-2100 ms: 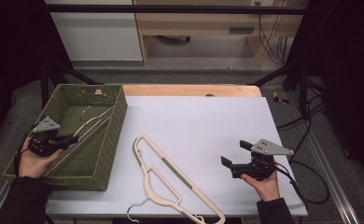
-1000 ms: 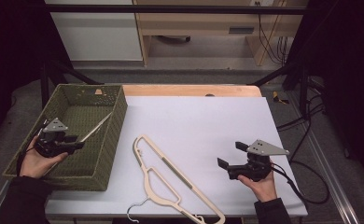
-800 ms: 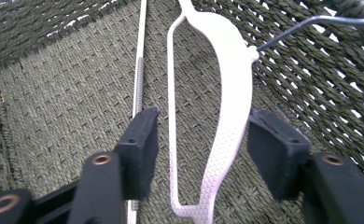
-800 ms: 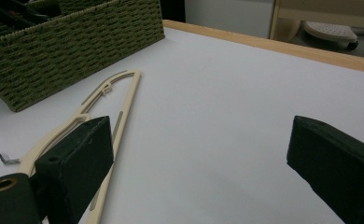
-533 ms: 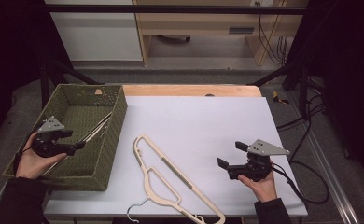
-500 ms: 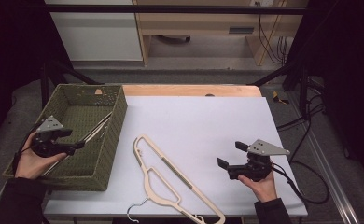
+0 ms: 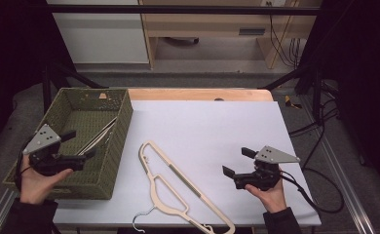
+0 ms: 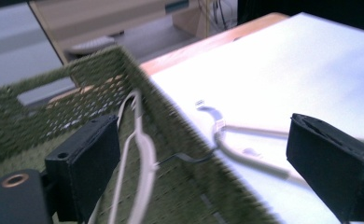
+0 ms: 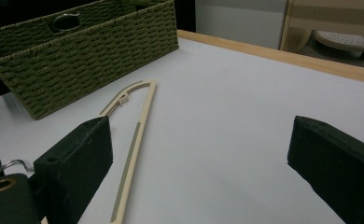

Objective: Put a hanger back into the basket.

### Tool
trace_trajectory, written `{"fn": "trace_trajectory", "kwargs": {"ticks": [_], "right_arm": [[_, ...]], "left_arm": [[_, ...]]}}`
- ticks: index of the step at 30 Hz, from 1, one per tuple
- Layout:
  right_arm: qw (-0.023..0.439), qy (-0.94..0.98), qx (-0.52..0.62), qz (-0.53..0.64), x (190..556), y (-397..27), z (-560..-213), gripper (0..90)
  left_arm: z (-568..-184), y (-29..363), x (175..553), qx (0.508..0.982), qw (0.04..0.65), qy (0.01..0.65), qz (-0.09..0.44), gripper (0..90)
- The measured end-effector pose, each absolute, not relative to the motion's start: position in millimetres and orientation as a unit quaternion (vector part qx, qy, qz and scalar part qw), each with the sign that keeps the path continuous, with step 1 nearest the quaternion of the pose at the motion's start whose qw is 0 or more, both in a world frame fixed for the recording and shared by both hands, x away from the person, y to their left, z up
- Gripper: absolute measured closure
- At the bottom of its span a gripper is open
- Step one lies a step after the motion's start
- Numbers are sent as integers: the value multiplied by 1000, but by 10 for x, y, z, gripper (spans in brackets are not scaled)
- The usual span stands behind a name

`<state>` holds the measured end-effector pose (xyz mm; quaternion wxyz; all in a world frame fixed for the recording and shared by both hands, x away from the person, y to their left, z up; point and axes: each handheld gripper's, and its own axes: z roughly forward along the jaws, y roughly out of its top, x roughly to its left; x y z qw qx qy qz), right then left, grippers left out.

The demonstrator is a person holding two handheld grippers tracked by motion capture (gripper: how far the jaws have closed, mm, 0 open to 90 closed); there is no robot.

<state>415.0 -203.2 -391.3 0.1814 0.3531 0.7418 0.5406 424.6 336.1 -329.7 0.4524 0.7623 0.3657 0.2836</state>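
Observation:
A cream hanger (image 7: 99,136) lies slanted inside the green woven basket (image 7: 114,161), against its right wall. My left gripper (image 7: 78,145) hovers over the basket's near part. Its jaws have just been opening and now stand wide, pressing on nothing. In the left gripper view that hanger (image 8: 142,148) runs past the left pad (image 8: 84,165), beyond my left gripper (image 8: 208,163). A second cream hanger (image 7: 178,187) with a metal hook lies flat on the white table. My right gripper (image 7: 237,162) stays open just right of it. The right gripper view shows this hanger (image 9: 133,135) ahead of my open right gripper (image 9: 203,163).
The basket (image 9: 87,51) fills the table's left side and has a handle cutout in its far wall. A wooden strip (image 7: 198,94) edges the far side of the white table (image 7: 212,126). Cables (image 7: 319,190) trail off the right edge.
My left gripper has let go of the hanger in the basket, opened wide, and drawn back and upward toward the near left. The right gripper has stayed put.

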Motion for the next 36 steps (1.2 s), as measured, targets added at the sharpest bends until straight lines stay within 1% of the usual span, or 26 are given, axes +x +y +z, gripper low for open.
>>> {"fn": "trace_trajectory", "kwargs": {"ticks": [4,13,16,21,22,25,26,29,30,35,36], "right_arm": [[178,741,355,542,4147,-2022,-3919,70],[175,737,356,548,4146,-2011,-3923,66],[174,738,356,547,4146,-2000,-3926,66],[175,740,353,545,4141,-1982,-3932,64],[174,740,353,545,4134,-1970,-3928,63],[173,739,354,547,4130,-1958,-3923,62],[173,738,353,548,4129,-1954,-3925,62],[172,741,353,545,4129,-1942,-3939,60],[171,741,352,545,4130,-1930,-3950,60],[168,746,352,541,4134,-1906,-3972,60],[167,744,355,540,4134,-1892,-3980,60]], "left_arm": [[-3299,3144,4054,755,479,347,284,76],[-3396,2906,3828,744,513,335,268,70],[-3512,2805,3751,744,527,330,245,81],[-3663,2697,3705,756,528,318,221,85],[-3724,2640,3703,765,519,316,213,84],[-3776,2598,3699,766,519,316,208,85],[-3841,2553,3705,772,516,314,196,83],[-3906,2524,3718,778,509,315,190,81],[-3981,2493,3734,782,506,319,176,81],[-4098,2427,3748,793,494,320,160,80],[-4163,2386,3751,800,483,320,155,82]]}}
